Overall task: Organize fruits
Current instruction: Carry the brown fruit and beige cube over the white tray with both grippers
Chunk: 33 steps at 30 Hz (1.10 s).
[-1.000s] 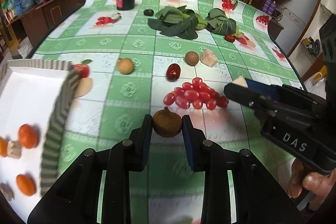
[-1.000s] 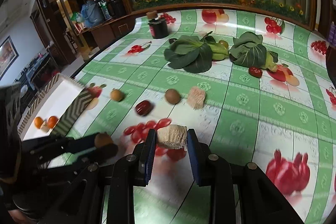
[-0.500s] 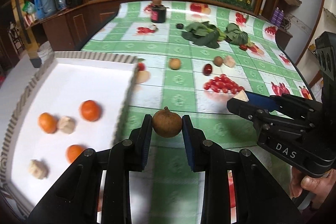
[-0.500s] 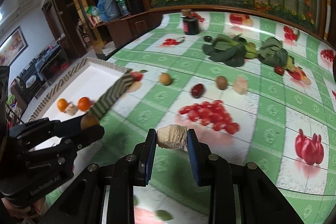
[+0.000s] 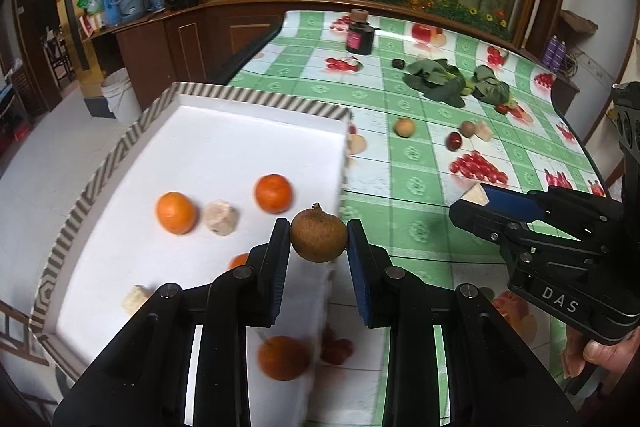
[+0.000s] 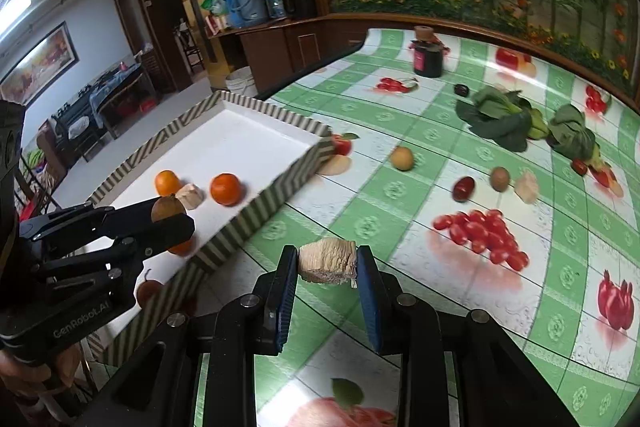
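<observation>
A round brown fruit (image 5: 318, 235) with a rough skin and a small stem nub is clamped between the blue pads of the left gripper (image 5: 318, 241), and it is held in the air over the near right edge of the white tray (image 5: 224, 151). In the right wrist view the same fruit is seen at 9 o'clock, above the tray floor. A pale, fibrous cut chunk (image 6: 328, 261) is pinched by the right gripper (image 6: 328, 267), which is held over the green checked tablecloth (image 6: 400, 187) just off the tray's striped wall.

Inside the tray, two tangerines (image 5: 176, 212) are seen with a pale chunk (image 5: 220, 217) between them; a third orange fruit is partly hidden behind the left finger, and another pale piece (image 5: 134, 299) lies at 8 o'clock of the held fruit. A blurred orange fruit (image 5: 283, 357) and something red are glimpsed low between the fingers.

On the cloth, at 1 o'clock from the right gripper, a heap of cherry tomatoes (image 6: 480, 233) is laid out. Beyond it a dark red fruit (image 6: 464, 188), a brown round fruit (image 6: 500, 179) and a pale chunk (image 6: 526, 187) are set close together, with a tan fruit (image 6: 401, 158) apart at 12 o'clock. Leafy greens (image 6: 500, 117) and a dark jar (image 6: 428, 57) are placed farther back.
</observation>
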{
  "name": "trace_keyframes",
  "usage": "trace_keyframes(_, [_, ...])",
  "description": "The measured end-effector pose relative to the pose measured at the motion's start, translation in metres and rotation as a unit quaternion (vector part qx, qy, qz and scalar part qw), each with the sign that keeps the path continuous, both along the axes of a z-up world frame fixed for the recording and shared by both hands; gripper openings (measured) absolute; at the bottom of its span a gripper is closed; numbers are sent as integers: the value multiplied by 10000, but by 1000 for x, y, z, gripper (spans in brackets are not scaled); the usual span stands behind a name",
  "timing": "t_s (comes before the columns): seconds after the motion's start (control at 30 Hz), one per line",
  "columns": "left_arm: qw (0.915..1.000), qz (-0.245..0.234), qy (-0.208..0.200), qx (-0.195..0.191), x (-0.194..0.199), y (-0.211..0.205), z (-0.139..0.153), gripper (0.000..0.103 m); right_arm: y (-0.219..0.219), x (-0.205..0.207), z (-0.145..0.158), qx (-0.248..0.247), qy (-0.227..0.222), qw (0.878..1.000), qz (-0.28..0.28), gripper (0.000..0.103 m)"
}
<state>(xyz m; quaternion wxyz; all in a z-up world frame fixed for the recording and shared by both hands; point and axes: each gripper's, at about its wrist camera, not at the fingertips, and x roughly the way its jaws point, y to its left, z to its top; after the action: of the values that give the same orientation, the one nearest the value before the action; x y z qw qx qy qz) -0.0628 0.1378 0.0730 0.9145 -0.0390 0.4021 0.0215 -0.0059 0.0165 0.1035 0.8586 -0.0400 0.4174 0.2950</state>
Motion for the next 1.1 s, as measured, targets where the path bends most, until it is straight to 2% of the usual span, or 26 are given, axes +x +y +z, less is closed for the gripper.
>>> trace_keyframes(0.4, [9981,610,106,39,-6,79,2,28,47,2,6,94,52,9988,480,29])
trace_keyframes(0.57, [9960,826,270,-208,2,109,-2,28,72,6,5,146,96,9969,772,29])
trace_keyframes(0.7, [9943,947,352,-347,8,123,-7,28,93,11,2,133,167,9951,963,29])
trace_keyframes(1.1, [9937,859,663,-269,7,132,-26,28,147,54,-10,100,258,9924,1198,29])
